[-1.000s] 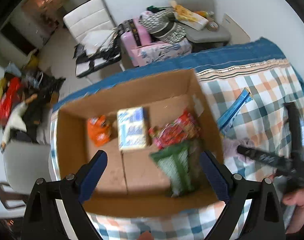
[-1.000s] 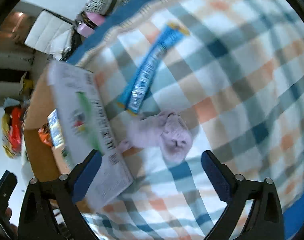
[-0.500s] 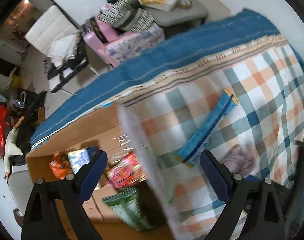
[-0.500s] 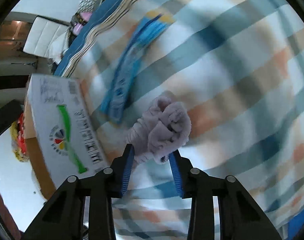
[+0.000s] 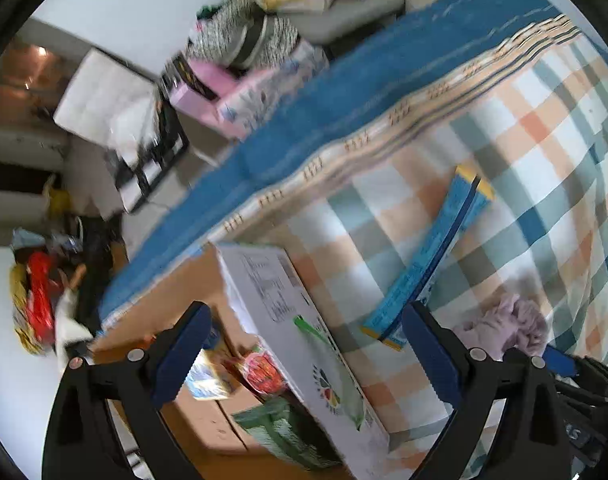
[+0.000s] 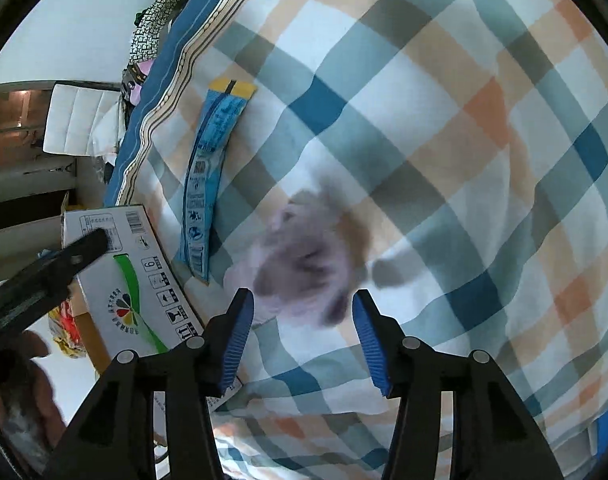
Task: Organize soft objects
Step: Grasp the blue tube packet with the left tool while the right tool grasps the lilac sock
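Lilac cloth [image 6: 304, 264], a soft crumpled bundle, lies on the checked bedspread [image 6: 484, 140] toward its near edge, just beside the blue snack packet [image 6: 207, 176] and near the printed white wall of the cardboard box [image 6: 127, 280]. Right gripper [image 6: 301, 332] hangs over it pointing steeply down; its jaws have just been opening again and now stand partly apart with the cloth blurred between and beyond the blue pads [image 6: 237, 332], which do not seem to press on it, so I judge the bundle loose rather than gripped. Left gripper [image 5: 304, 356] is released and carries nothing, straddling the box's far corner, where a red packet [image 5: 261, 372] and a green packet [image 5: 287, 432] already lie inside. The main risk, as I read it, is a shallow bite: a cloth this limp could give the pads only a fold, which would slide out on the way to the box. Closing too low could also pinch the bedspread along with it and drag the packet. The two tools sit near each other by the box wall, so a hurried swing could knock them together.
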{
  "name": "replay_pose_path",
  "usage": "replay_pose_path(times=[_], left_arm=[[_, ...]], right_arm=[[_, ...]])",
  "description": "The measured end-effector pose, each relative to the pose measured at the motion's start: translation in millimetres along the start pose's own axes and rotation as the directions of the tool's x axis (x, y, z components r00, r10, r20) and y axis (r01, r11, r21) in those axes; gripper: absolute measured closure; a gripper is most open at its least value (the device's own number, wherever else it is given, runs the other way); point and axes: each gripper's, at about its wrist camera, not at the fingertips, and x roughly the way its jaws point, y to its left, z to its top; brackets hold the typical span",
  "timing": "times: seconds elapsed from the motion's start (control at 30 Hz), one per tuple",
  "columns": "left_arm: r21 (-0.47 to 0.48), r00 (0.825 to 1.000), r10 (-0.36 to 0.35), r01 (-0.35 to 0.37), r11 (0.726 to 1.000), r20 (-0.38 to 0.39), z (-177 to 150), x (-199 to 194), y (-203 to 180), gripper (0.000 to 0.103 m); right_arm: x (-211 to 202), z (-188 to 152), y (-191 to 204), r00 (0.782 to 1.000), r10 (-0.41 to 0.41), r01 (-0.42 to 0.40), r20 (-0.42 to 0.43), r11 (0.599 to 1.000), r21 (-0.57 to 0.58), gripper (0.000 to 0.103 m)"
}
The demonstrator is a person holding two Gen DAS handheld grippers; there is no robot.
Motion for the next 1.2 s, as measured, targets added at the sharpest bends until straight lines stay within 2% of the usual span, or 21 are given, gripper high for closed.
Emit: replay_pose_path(times=[0.1,0.17,0.27,0.37,0.43,0.53,0.63,0.7,0.73,0.87,0.93,1.03,1.1,1.2], left_arm=[[0.046,0.998,-0.047,0.046,0.998,0.033,14,-12,-14,0.006],[0.117,0.997,-0.076,0.074,0.99,0.013,29,-2,-33,0.006],[0.207,0.991,-0.101,0.118,0.971,-0.089,44,34,-63,0.006],[0.23,0.968,-0.131,0.18,0.956,-0.213,50,76,-81,0.008],[0.217,0.954,-0.143,0.203,0.955,-0.263,50,97,-87,0.016],[0.231,0.946,-0.137,0.21,0.95,-0.295,44,113,-93,0.033],[0.215,0.943,-0.167,0.234,0.948,-0.289,40,115,-95,0.04],[0.199,0.933,-0.202,0.267,0.943,-0.297,39,114,-93,0.056],[0.196,0.931,-0.209,0.275,0.941,-0.3,37,113,-95,0.06],[0.195,0.933,-0.214,0.276,0.941,-0.291,28,109,-97,0.078],[0.181,0.932,-0.225,0.283,0.942,-0.284,25,108,-96,0.081],[0.148,0.928,-0.245,0.294,0.944,-0.281,18,105,-89,0.084],[0.117,0.92,-0.266,0.31,0.944,-0.289,11,103,-84,0.085],[0.058,0.894,-0.32,0.354,0.933,-0.313,-1,104,-82,0.085]], right_arm=[[-1,-4,-4,1.0,0.026,-0.026,0.007,0.999,0.032,0.049],[-1,-7,-5,0.999,0.038,-0.039,0.019,0.998,0.052,0.049],[0,-10,-10,0.998,0.058,-0.06,0.024,0.993,0.097,0.049],[6,-7,-14,0.996,0.083,-0.087,0.034,0.985,0.151,0.049],[14,-7,-18,0.993,0.111,-0.115,0.032,0.973,0.2,0.049],[25,-7,-23,0.985,0.168,-0.169,0.028,0.952,0.254,0.049],[34,-3,-19,0.979,0.201,-0.205,0.042,0.938,0.279,0.048],[37,0,-16,0.977,0.209,-0.215,0.051,0.932,0.291,0.048],[39,3,-12,0.977,0.208,-0.215,0.057,0.931,0.294,0.048],[49,9,1,0.984,0.173,-0.179,0.045,0.944,0.279,0.049],[47,9,5,0.985,0.162,-0.172,0.059,0.949,0.266,0.058],[39,6,11,0.994,0.097,-0.106,0.049,0.97,0.218,0.06],[30,2,13,0.999,0.031,-0.035,0.033,0.987,0.159,0.06],[13,-2,2,0.998,-0.059,0.059,0.002,0.995,0.08,0.06]])
